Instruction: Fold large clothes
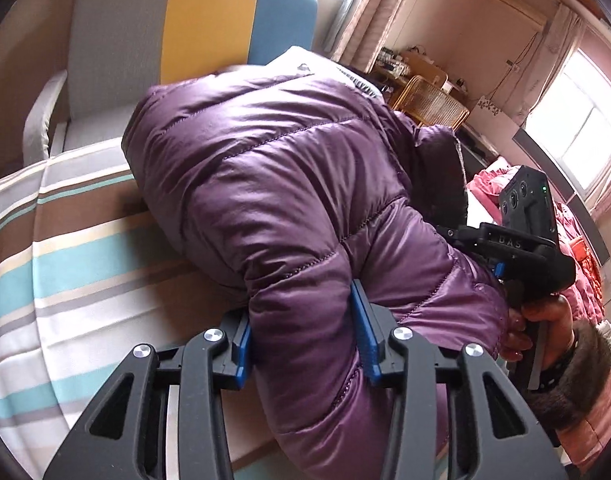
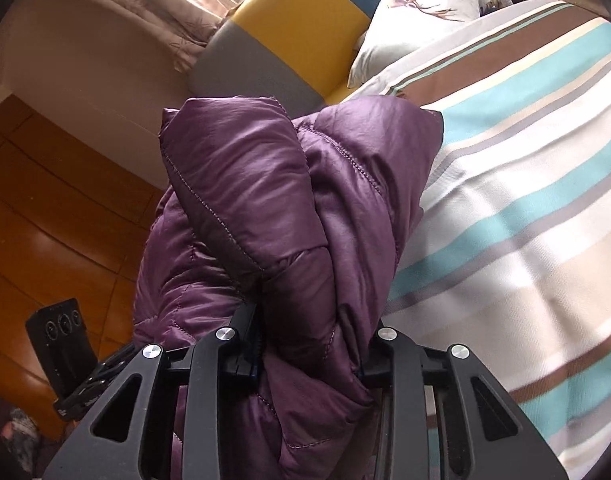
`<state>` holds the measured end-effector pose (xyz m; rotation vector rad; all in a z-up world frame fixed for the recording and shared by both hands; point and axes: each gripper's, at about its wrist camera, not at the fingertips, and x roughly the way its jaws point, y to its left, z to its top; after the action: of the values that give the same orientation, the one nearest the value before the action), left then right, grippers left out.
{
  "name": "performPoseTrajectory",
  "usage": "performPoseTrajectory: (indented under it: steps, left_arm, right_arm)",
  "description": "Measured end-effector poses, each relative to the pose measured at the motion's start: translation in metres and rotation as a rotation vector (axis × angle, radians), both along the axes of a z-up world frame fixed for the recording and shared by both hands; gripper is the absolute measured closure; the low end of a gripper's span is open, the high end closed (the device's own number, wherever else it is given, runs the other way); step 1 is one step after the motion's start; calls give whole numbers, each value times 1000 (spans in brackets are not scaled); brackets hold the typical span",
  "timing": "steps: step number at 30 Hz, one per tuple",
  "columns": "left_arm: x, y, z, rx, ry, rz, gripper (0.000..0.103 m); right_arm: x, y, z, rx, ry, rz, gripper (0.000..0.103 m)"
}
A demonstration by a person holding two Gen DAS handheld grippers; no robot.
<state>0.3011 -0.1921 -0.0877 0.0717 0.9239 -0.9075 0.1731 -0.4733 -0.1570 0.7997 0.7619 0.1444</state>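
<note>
A purple quilted puffer jacket [image 1: 273,176] lies bunched on the striped bedspread [image 1: 65,264]. My left gripper [image 1: 303,336] is shut on a thick fold of the jacket, its blue pads pressed against both sides. My right gripper [image 2: 311,344] is shut on another thick fold of the jacket [image 2: 289,200], which hangs bunched over the bed's edge. The right gripper also shows in the left wrist view [image 1: 517,252], held by a hand at the jacket's right side. The left gripper's body shows at the lower left of the right wrist view [image 2: 65,356].
A grey, yellow and blue headboard [image 1: 201,20] stands behind the bed. A white pillow with a deer print [image 2: 417,12] lies by it. Wooden floor [image 2: 45,200] lies left of the bed. Pink clothes [image 1: 577,264] and a wicker chair [image 1: 429,104] are at the right.
</note>
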Motion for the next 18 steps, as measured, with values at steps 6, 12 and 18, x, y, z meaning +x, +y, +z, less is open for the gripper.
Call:
performPoseTrajectory:
  steps: [6,12,18]
  left_arm:
    - [-20,19,21,-20,-44,8,63]
    - [-40,50,44,-44,-89,36,63]
    - [-63,83,58,-47,-119,91,63]
  right_arm:
    - [-31,3,9,8,-46,4,72]
    - [-47,29,19,16,-97,24,72]
    - [-59,65,37,2,-135,65,72]
